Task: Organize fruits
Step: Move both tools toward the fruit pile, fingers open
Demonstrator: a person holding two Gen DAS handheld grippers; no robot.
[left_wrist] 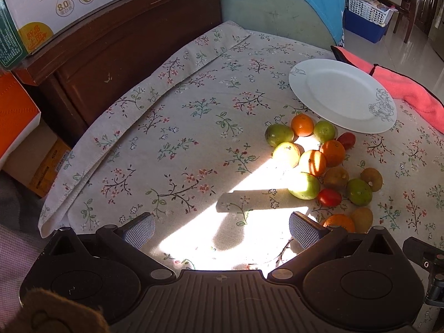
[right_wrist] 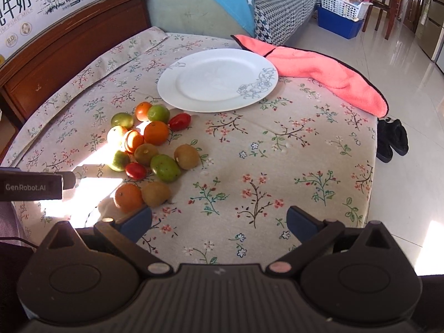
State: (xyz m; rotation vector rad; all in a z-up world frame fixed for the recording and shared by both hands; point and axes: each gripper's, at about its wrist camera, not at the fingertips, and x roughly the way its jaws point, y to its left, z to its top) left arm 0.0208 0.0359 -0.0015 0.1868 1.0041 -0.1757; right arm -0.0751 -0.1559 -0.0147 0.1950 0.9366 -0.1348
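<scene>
White ceramic plate (right_wrist: 217,80) with a grey rose print sits bare on the floral tablecloth (right_wrist: 277,166). Just beside it cluster oranges (right_wrist: 156,132), green fruits (right_wrist: 165,168), fuzzy kiwis (right_wrist: 186,156), perhaps tomatoes (right_wrist: 179,121). Left gripper (left_wrist: 222,229) and right gripper (right_wrist: 219,222) gape, holding nothing.

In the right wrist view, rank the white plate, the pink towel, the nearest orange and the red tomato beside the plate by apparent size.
1. White plate and pink towel: similar spread, too close to rank.
2. Nearest orange: closer to the camera, so it may look enlarged.
3. Red tomato: smallest.
</scene>
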